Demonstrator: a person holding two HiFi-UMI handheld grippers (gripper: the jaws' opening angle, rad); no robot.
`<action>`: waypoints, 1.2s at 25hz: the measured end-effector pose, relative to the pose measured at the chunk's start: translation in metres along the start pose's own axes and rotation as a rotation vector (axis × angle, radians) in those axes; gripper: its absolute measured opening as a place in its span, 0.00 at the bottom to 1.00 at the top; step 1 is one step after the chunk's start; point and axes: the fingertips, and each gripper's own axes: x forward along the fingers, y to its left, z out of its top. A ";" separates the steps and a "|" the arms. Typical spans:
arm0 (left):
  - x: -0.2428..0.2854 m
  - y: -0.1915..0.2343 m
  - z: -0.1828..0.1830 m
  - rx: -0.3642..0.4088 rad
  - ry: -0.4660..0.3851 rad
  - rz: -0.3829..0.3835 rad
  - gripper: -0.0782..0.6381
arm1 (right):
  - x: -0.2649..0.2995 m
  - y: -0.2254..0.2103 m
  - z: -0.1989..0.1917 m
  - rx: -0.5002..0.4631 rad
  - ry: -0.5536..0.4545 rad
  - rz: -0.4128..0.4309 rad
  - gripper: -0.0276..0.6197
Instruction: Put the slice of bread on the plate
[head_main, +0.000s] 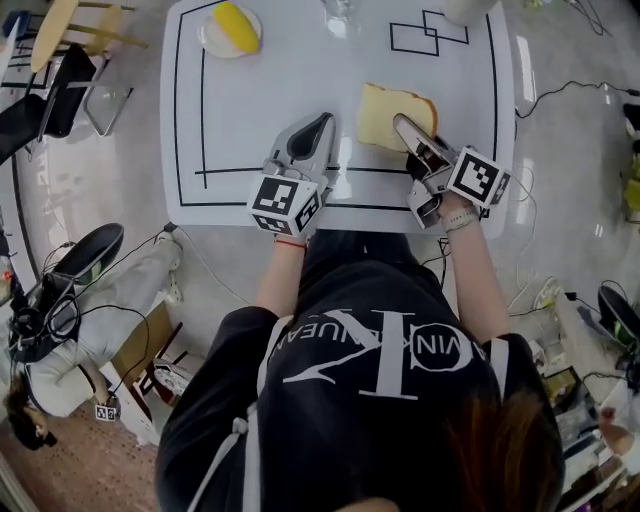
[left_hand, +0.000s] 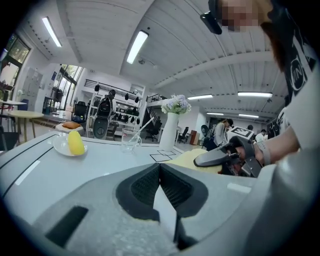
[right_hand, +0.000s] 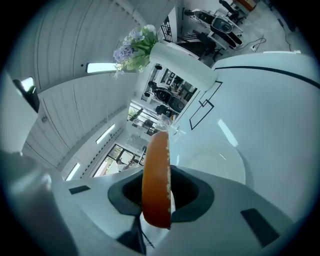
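Note:
A slice of bread (head_main: 385, 112) with a brown crust hangs tilted over the white table's (head_main: 260, 110) right half. My right gripper (head_main: 408, 128) is shut on its near edge. In the right gripper view the crust (right_hand: 156, 175) stands edge-on between the jaws, and a pale round shape like a white plate (right_hand: 222, 167) lies on the table just beyond. My left gripper (head_main: 318, 128) rests to the bread's left with its jaws together and nothing held (left_hand: 161, 196). From the left gripper view the bread (left_hand: 190, 159) and the right gripper (left_hand: 224, 156) show at the right.
A small plate (head_main: 212, 40) with a yellow item (head_main: 238, 26) sits at the table's far left. A glass (head_main: 340, 12) and a white vase (left_hand: 170, 129) of flowers stand along the far edge. Black lines and two outlined squares (head_main: 428, 30) mark the tabletop.

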 end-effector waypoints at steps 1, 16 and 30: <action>0.002 0.000 0.002 0.003 -0.001 -0.008 0.11 | 0.001 -0.001 -0.002 -0.011 0.009 -0.006 0.19; 0.019 -0.007 0.010 0.014 0.003 -0.088 0.11 | 0.002 -0.027 -0.012 -0.351 0.159 -0.292 0.34; 0.003 0.003 0.010 0.007 -0.008 -0.041 0.11 | -0.003 -0.044 0.001 -0.585 0.174 -0.421 0.54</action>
